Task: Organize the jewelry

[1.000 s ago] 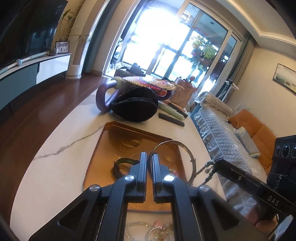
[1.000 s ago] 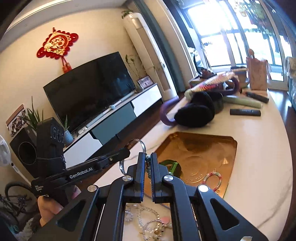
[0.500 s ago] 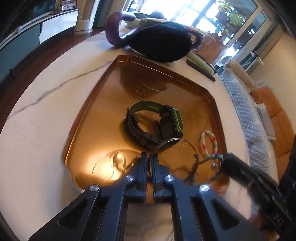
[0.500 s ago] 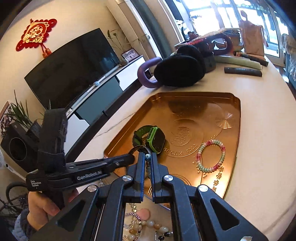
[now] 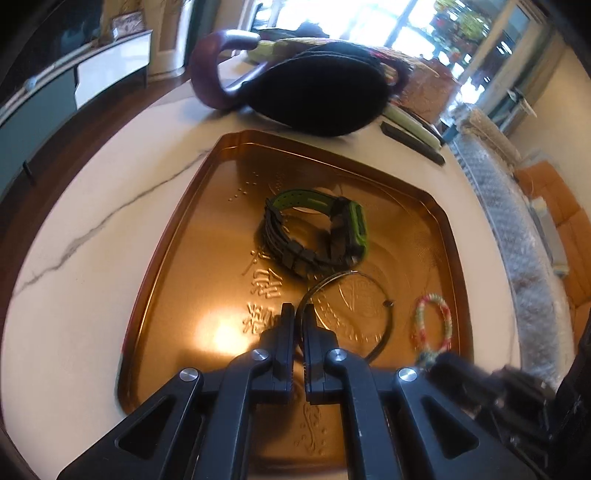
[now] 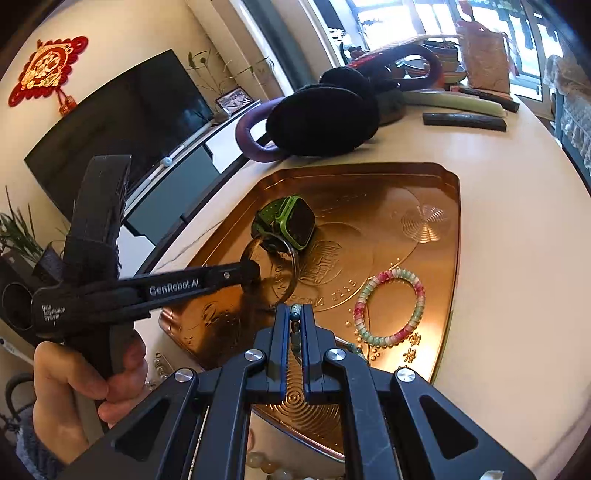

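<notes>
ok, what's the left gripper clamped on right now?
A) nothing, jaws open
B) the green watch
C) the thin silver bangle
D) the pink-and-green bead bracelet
C: in the left wrist view the left gripper has its jaws closed on the rim of the thin silver bangle over the copper tray, while the green watch and the pink-and-green bead bracelet lie loose on the tray.

A big black TV (image 6: 110, 125) hangs on the cream wall (image 6: 122, 40). Sun shines through tall windows (image 6: 399, 18).
</notes>
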Tool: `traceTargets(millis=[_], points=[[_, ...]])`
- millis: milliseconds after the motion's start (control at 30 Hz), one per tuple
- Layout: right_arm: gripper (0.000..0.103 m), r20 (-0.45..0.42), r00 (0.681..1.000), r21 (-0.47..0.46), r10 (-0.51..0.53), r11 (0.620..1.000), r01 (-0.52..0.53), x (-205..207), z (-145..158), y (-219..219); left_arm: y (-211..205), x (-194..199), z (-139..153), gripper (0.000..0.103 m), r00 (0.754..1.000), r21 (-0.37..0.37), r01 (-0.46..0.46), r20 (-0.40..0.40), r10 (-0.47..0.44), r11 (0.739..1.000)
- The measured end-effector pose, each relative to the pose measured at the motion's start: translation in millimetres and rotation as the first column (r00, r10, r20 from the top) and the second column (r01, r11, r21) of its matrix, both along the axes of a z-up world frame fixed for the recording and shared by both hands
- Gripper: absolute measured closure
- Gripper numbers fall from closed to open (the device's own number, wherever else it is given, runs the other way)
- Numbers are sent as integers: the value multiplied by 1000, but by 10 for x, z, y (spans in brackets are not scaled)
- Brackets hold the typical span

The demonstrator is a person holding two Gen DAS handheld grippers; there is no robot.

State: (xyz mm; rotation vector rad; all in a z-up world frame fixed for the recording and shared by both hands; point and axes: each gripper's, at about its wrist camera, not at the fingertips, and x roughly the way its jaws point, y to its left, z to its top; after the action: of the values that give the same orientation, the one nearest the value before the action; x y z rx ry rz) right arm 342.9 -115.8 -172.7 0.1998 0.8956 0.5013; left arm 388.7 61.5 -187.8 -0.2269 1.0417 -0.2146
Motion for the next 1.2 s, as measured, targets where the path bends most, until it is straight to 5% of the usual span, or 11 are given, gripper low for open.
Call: traceTargets(millis=[167,233,333,367,433,600,700,867,1100,1200], points=[[97,9,999,-24,37,999,-37,-35,31,104,-40,-232,40,98,999,54,41,-6,-40,998],[91,-20,998,-6,54,999,-54,-28,22,126,-48,-278,30,90,998,57,57,-29,-56,997],[46,-57,998,26,33,999,-31,-52,9,91,-21,-369,69,45,999,119,22,-37,-18,993],[44,-50,999,20,7,1000,-6,-89,37,55,19,-427,121,30,1000,141,-9,-13,11,990],[44,-48,999,42,-12,999,14,-158,96,-21,81,-534,232,21,999,121,-30,30,27,992],[43,-30,998,42,-58,997,59,-347,288,-168,161,-777,433,20,1000,102,-10,29,7,995],[44,-23,998,52,-55,997,56,-508,409,-244,221,-939,628,20,998,154,42,28,-47,987],[44,47,999,-40,-2,999,4,-809,577,-298,532,-1277,906,17,997,253,-12,75,-7,967],[44,59,997,-136,46,990,-38,-1065,397,-452,825,-1521,551,17,995,155,-72,77,60,985],[56,32,999,-141,41,989,-36,-1050,284,-498,724,-1497,337,17,999,176,-35,39,29,984]])
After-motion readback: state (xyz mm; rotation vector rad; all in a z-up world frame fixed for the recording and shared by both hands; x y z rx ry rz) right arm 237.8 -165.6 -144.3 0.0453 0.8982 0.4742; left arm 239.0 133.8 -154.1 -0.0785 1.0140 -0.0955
